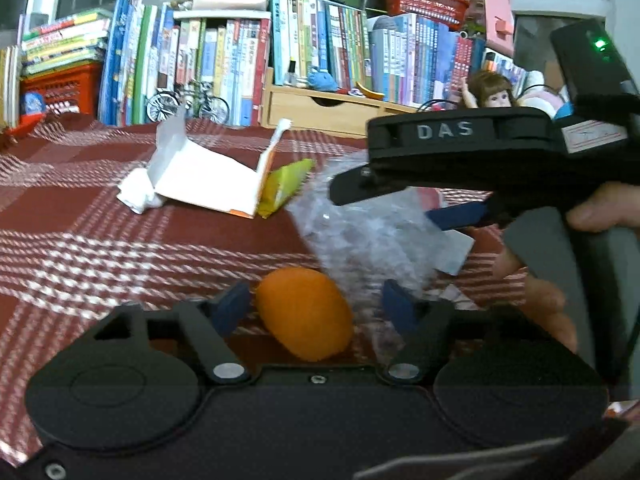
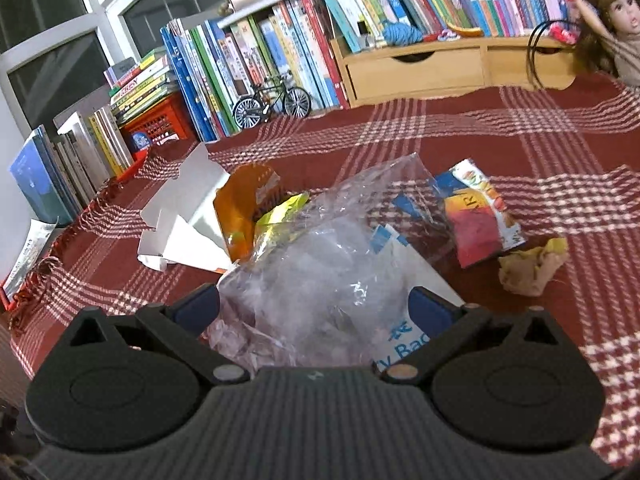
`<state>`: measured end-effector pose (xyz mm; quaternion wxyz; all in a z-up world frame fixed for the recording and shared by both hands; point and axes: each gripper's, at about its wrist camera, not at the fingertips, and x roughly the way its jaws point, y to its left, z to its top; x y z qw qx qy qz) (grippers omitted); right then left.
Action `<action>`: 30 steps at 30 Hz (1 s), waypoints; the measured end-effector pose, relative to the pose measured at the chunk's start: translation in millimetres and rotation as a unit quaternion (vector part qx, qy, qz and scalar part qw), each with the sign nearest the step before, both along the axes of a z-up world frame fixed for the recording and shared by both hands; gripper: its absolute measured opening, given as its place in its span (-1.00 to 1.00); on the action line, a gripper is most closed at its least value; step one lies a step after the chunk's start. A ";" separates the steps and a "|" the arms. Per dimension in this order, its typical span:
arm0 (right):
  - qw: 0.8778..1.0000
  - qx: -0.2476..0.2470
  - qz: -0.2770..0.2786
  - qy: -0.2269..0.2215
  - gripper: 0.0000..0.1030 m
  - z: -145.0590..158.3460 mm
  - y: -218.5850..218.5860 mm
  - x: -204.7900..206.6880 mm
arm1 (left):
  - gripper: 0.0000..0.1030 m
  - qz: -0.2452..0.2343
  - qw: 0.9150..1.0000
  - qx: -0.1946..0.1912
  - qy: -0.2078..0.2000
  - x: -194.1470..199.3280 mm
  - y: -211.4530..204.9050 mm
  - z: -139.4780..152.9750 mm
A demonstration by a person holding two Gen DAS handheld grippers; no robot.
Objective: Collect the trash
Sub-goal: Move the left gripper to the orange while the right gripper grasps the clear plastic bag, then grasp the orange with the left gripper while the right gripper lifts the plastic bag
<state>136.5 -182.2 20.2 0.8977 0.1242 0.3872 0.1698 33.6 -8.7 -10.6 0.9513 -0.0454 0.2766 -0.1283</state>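
**Surface.** We record 1 dark red woven tablecloth (image 1: 80,240) with white check bands and a fringed edge.

**Left gripper** (image 1: 316,308). Black body with 2 blue pads, jaws partly apart. 1 orange oval object (image 1: 306,314) with a matt, slightly fuzzy skin lies between them. It is just beside the left pad and apart from the right pad, so we list this gripper as released, not clamping.

**Right gripper** (image 2: 314,308). Black ribbed body, blue pads spread wide and released. 1 clear, crinkled plastic bag (image 2: 320,264) sits between the pads, and neither pad presses on it. In the left wrist view this gripper (image 1: 384,206) reaches in from the right, over the same bag (image 1: 360,232), with a person's hand (image 1: 600,208) on its grey handle.

**Trash on the cloth.**
- 1 white flat bag with blue print (image 2: 400,280), under the clear bag.
- 1 white cardboard box, opened out with its flaps raised (image 2: 188,224), orange on one side, left of the clear bag.
- 1 glossy yellow-green wrapper (image 2: 280,212), touching the box.
- 1 crumpled white tissue (image 1: 136,194), against the box's far-left corner.
- 1 flat multicoloured snack packet (image 2: 480,220), right of the clear bag.
- 1 crumpled tan and yellow paper wad (image 2: 532,268), just beside the packet.

**Background.** Upright rows of books (image 2: 248,60), 1 metal model bicycle (image 2: 272,104), 1 pale wooden drawer unit (image 2: 416,68) and 1 brown-haired doll (image 2: 616,20).
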 end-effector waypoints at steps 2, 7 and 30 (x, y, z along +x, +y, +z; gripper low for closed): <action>1.000 0.010 0.004 0.008 0.80 -1.5 -0.4 1.8 | 0.03 0.007 1.000 -0.001 0.001 -0.1 1.3 -0.5; 1.000 0.015 0.013 0.000 0.53 1.3 -1.2 -2.4 | -0.12 0.011 1.000 -0.013 0.004 -1.8 7.2 1.6; 0.993 0.015 -0.039 -0.113 0.44 51.0 -30.0 -44.2 | 0.16 0.005 1.000 0.005 0.000 -16.3 -4.1 6.6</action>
